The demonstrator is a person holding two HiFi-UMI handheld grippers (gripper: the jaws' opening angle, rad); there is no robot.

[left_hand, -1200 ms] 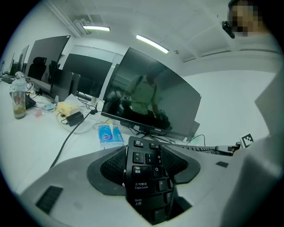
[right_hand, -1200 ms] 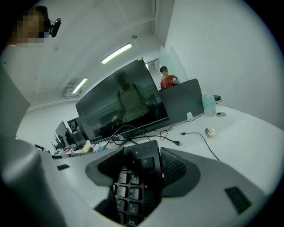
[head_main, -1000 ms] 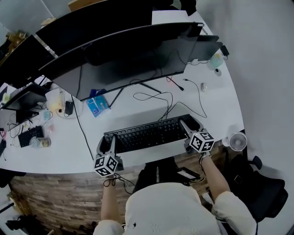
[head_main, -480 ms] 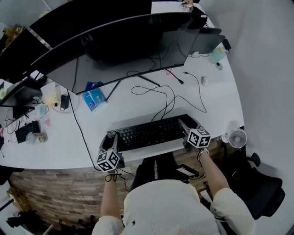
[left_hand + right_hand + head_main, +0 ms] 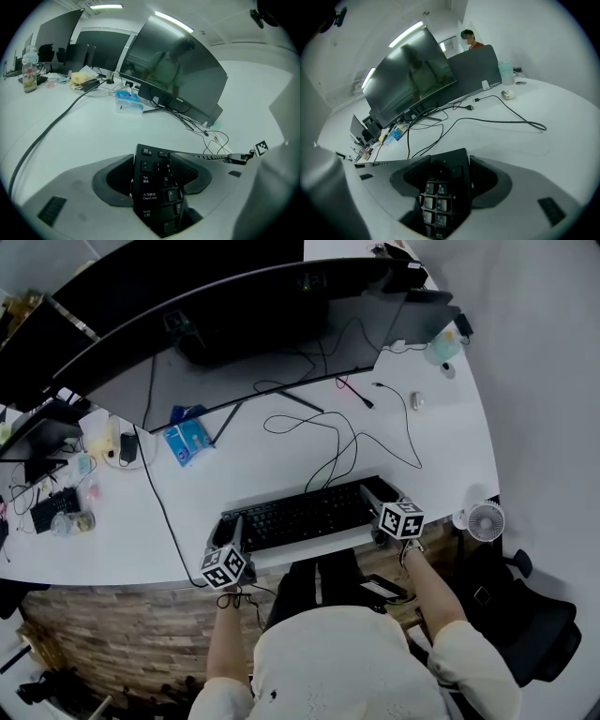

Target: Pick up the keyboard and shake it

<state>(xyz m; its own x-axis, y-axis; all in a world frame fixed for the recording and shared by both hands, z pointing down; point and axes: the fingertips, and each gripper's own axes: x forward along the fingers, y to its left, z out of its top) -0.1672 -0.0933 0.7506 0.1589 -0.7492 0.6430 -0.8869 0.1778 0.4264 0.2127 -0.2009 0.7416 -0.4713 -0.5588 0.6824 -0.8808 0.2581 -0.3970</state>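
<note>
Black keyboard (image 5: 298, 514), white desk (image 5: 441, 442)

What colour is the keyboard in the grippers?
The keyboard is black with white legends; best in left gripper view.

The left tool (image 5: 229, 535) is clamped on the keyboard (image 5: 300, 514) at its left end, the right tool (image 5: 378, 498) at its right end. Both point away from the person's body.

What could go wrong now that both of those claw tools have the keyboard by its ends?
1. The left gripper and right gripper each clamp only a short end of the keyboard, so hard shaking might let one end slip.
2. Its cable trails in loose loops toward the monitor and could snag.
3. The small fan stands near the right gripper and might get knocked.
</note>
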